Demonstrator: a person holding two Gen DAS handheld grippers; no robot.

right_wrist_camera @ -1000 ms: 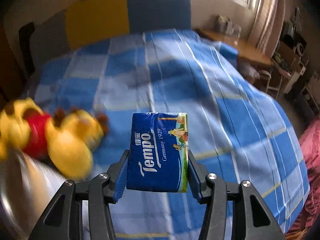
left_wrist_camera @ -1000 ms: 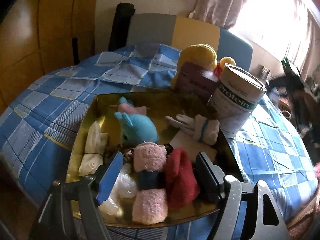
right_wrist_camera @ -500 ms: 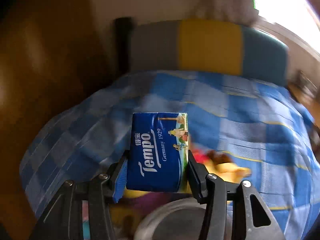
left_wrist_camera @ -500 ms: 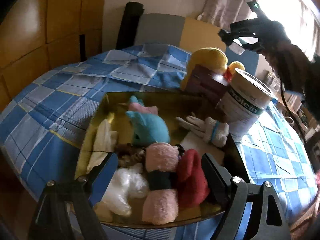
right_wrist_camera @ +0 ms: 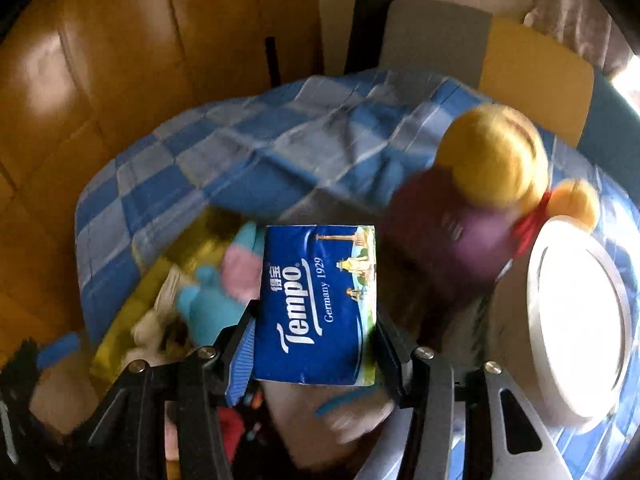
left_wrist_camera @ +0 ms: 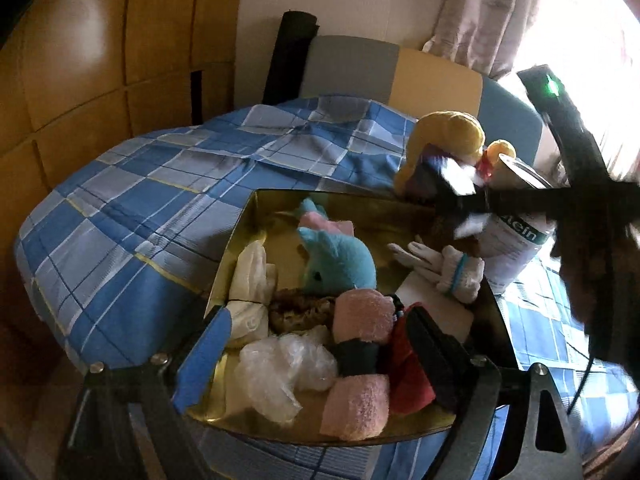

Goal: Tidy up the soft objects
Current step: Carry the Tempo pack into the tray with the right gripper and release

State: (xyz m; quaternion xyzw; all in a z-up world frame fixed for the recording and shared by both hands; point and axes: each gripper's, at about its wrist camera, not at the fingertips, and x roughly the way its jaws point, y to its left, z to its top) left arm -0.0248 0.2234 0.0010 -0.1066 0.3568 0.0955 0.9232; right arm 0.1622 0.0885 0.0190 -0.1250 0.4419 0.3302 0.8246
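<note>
My right gripper (right_wrist_camera: 316, 344) squeezing a blue tissue pack (right_wrist_camera: 318, 304), my left gripper (left_wrist_camera: 316, 344) opening wide over the gold box (left_wrist_camera: 240, 236) of soft toys, nothing held

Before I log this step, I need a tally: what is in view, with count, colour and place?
tray: 1, gold, on the bed
dolphin: 1, teal, mid tray
gloves: white, count unclear, tray's right side
pink roll: 1, dark band, tray front
red cloth: 1, right of the roll
plastic wrap: 1, clear, tray front
can: 1, white, right of tray
yellow plush: 1, behind the can
tissue pack: 1, blue, in right gripper, over the tray
left gripper: jaws opening, clamping nothing
</note>
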